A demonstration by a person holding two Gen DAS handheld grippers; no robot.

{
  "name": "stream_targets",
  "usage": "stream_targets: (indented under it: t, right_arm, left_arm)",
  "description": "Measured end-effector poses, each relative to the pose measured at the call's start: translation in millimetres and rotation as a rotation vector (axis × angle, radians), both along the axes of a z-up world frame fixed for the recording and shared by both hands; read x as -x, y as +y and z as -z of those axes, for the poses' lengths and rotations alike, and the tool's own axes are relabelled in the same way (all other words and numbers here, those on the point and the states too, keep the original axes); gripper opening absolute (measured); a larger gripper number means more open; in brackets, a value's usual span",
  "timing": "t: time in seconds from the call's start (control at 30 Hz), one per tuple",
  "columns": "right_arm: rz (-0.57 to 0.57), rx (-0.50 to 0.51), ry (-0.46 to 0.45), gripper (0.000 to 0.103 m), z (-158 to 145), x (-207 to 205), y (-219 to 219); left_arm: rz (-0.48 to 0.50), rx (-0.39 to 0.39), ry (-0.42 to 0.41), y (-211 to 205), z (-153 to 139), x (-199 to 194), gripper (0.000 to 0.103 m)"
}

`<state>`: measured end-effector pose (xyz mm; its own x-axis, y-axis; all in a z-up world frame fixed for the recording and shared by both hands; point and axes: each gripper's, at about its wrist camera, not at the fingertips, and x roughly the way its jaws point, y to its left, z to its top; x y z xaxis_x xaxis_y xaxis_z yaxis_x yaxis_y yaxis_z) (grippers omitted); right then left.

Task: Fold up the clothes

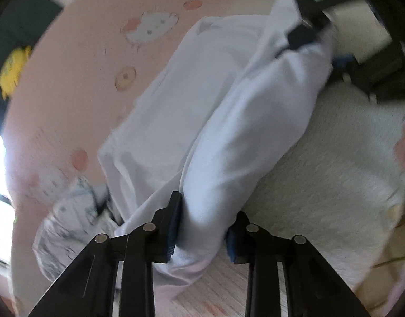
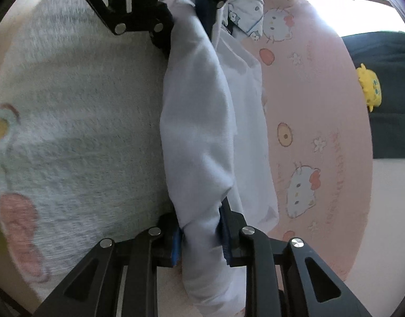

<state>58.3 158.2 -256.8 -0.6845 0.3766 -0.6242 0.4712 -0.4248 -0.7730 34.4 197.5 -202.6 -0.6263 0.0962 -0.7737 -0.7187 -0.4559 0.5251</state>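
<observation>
A white garment [image 1: 202, 111] lies partly on a pink cartoon-print sheet [image 1: 78, 84], one long edge lifted into a thick roll. My left gripper [image 1: 205, 227] is shut on one end of that roll, blue pads pressing the cloth. My right gripper [image 2: 202, 235] is shut on the other end of the white garment [image 2: 199, 132]. Each wrist view shows the other gripper at the top: the right gripper [image 1: 302, 31] in the left wrist view, the left gripper [image 2: 191, 13] in the right wrist view. The lifted edge hangs between them above the flat part.
A patterned white-and-blue garment [image 1: 70, 219] lies crumpled on the sheet beside the white one. A fluffy white rug [image 1: 334, 153] covers the wooden floor next to the bed. A yellow plush toy [image 2: 368, 87] sits on a dark surface beyond the sheet. Dark furniture [image 1: 373, 52] stands near the rug.
</observation>
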Motion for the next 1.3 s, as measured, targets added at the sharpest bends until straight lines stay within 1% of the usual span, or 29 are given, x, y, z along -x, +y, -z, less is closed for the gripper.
stream_targets:
  t: [0.1,0.17,0.23,0.3,0.4,0.47,0.53,0.6,0.77,0.87,0.97,1.03,1.13,1.2,1.3]
  right_arm:
    - [0.004,0.009,-0.001,0.023,-2,-10,8]
    - [-0.003,-0.008,0.008,0.022,3,-17,1]
    - [0.008,-0.002,0.008,0.022,7,-5,-2]
    - [0.029,0.034,-0.002,0.022,3,-15,-7]
    - [0.02,0.061,-0.015,0.023,-4,-8,-2]
    - [0.003,0.064,-0.028,0.023,-5,-17,-6]
    - [-0.001,0.06,-0.043,0.023,-6,-28,-11]
    - [0.005,0.064,-0.058,0.023,-6,-32,-14]
    - [0.037,0.115,-0.095,0.024,-9,-23,-9]
    - [0.063,0.185,-0.15,0.026,-15,-11,-1]
    - [0.109,0.289,-0.227,0.027,-24,0,9]
    - [0.151,0.363,-0.287,0.029,-29,12,18]
    - [0.239,0.49,-0.383,0.031,-35,34,34]
    - [0.301,0.575,-0.446,0.032,-38,48,46]
    - [0.362,0.664,-0.523,0.032,-41,65,62]
  left_arm:
    - [0.006,-0.005,-0.003,-7,1,-12,0.025]
    - [0.003,-0.004,0.002,-11,2,-21,0.024]
    - [-0.012,-0.009,-0.015,-12,0,-27,0.024]
    - [-0.02,-0.022,-0.048,-17,-2,-35,0.024]
    - [0.019,-0.029,-0.066,-23,-2,-48,0.024]
    - [0.049,-0.01,-0.059,-26,0,-57,0.024]
    - [0.059,0.002,-0.057,-27,1,-63,0.024]
    - [0.049,-0.005,-0.069,-27,-1,-61,0.024]
    - [0.024,-0.029,-0.115,-28,-2,-51,0.024]
    - [0.006,-0.057,-0.182,-30,-7,-39,0.025]
    - [-0.024,-0.096,-0.281,-34,-11,-22,0.025]
    - [-0.055,-0.12,-0.357,-37,-11,-20,0.026]
    - [-0.095,-0.14,-0.46,-36,-13,1,0.027]
    - [-0.117,-0.15,-0.516,-39,-14,15,0.028]
    - [-0.158,-0.176,-0.591,-42,-14,32,0.028]
